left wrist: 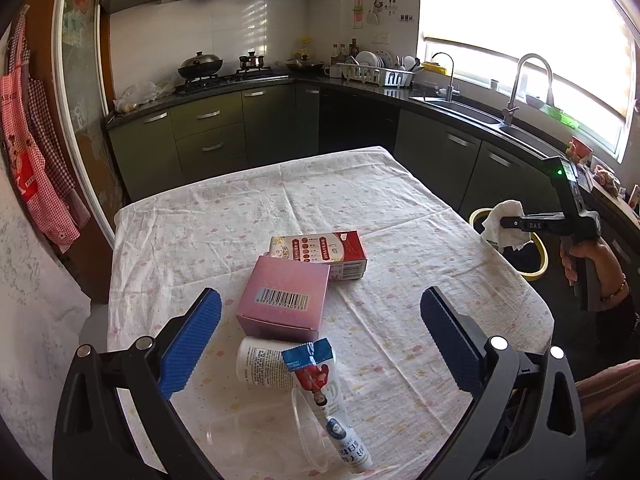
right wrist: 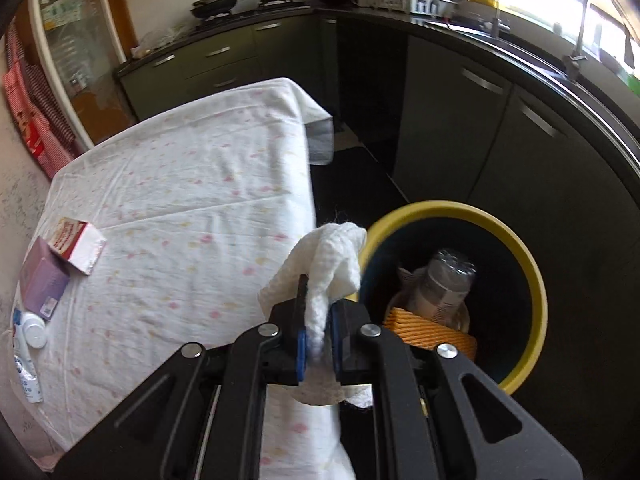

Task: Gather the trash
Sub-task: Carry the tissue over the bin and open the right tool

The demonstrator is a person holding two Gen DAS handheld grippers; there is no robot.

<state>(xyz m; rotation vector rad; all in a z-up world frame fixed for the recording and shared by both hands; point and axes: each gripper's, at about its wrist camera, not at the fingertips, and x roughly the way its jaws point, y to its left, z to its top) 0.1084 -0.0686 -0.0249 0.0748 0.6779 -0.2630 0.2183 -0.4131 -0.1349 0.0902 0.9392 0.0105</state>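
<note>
My right gripper point(right wrist: 318, 312) is shut on a crumpled white tissue point(right wrist: 328, 264), held at the table's right edge beside the yellow-rimmed bin point(right wrist: 532, 276). The left wrist view shows that same gripper point(left wrist: 506, 223) with the tissue point(left wrist: 502, 226) above the bin point(left wrist: 542, 258). My left gripper point(left wrist: 320, 316) stands open over the table, its blue pads wide apart. Between them lie a pink box point(left wrist: 284, 300), a red-and-white carton point(left wrist: 320, 254), a white bottle point(left wrist: 262, 364), a squeezed tube point(left wrist: 336, 412) and a clear plastic cup point(left wrist: 276, 436).
The bin holds a plastic bottle point(right wrist: 444, 284) and an orange coil point(right wrist: 432, 330). The table wears a white flowered cloth point(left wrist: 280, 200). Green cabinets point(left wrist: 208, 136), a stove point(left wrist: 224, 76) and a sink point(left wrist: 472, 108) ring the room. Aprons point(left wrist: 32, 168) hang at the left.
</note>
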